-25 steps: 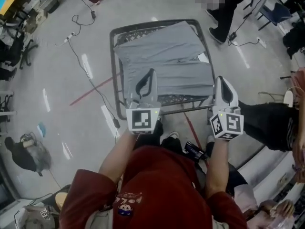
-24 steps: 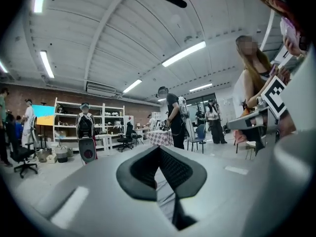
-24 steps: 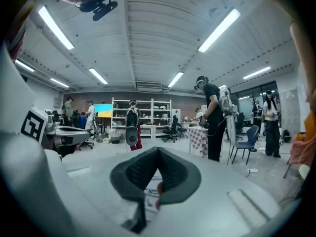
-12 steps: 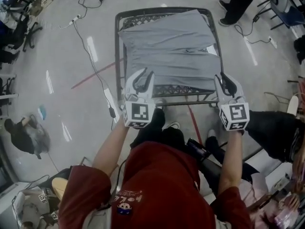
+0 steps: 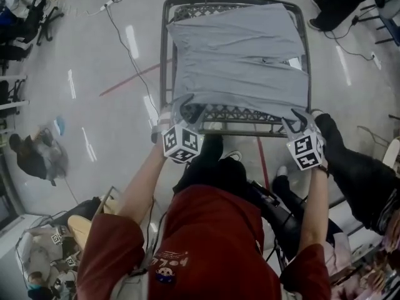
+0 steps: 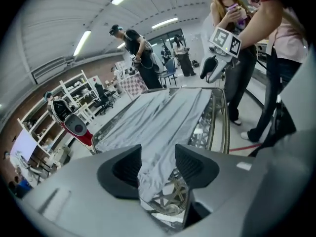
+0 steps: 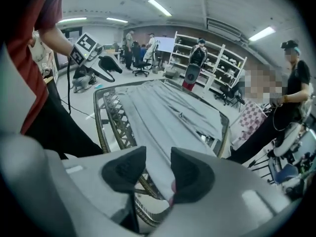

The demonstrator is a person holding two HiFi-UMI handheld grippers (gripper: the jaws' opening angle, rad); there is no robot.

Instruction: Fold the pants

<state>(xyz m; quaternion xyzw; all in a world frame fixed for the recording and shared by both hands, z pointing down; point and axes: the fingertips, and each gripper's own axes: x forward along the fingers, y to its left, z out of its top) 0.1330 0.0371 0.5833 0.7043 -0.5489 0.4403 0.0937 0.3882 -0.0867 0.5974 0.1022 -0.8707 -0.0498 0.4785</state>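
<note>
left gripper [image 5: 191,112]: near-left corner of table [image 5: 164,55], tilted down and forward; jaws apart, just been opening, pants [image 5: 237,55] edge loose between them | right gripper [image 5: 299,120]: near-right corner, same tilt; jaws apart, just been opening, cloth between, unclamped | forearms [image 5: 147,180]: both extended forward

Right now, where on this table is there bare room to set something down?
Only the mesh strip between the pants' near edge and the table's near rail, plus a sliver at the far-left corner. The pants cover the rest.
</note>
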